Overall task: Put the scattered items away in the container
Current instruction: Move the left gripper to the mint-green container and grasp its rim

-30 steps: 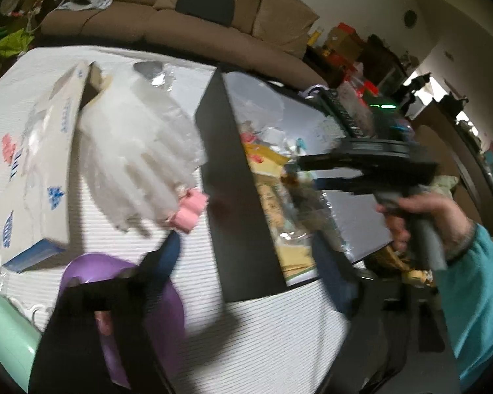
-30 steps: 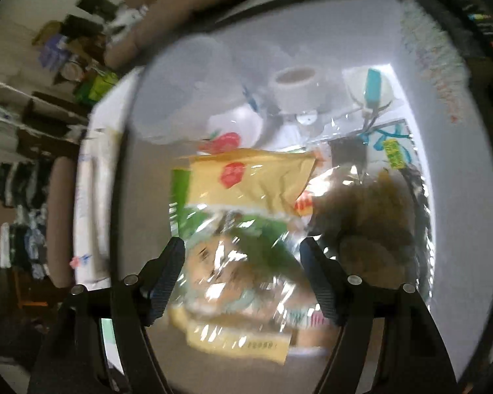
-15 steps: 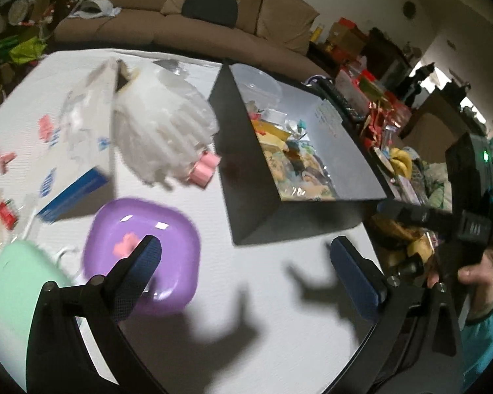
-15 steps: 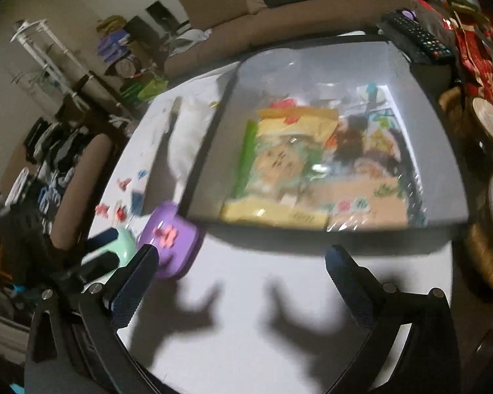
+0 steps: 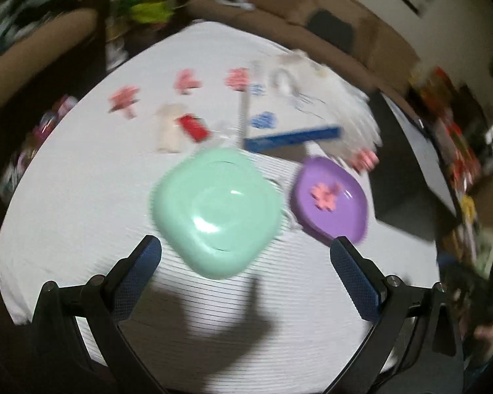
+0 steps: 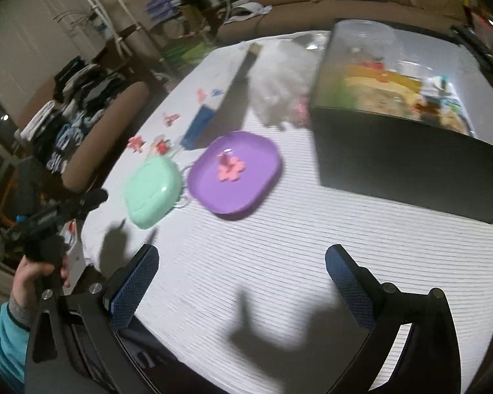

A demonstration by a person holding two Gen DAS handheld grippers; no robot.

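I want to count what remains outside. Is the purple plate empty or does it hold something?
Not empty. The purple plate holds a pink flower-shaped piece near its middle; the left wrist view shows it too.

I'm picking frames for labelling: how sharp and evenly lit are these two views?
Left wrist view: heavy motion smear, the mint plate and purple plate soft-edged, the far clutter streaked. Right wrist view: the purple plate and black bin clearer, still soft. Both bend towards the edges, with dark gripper shadows on the white tablecloth.
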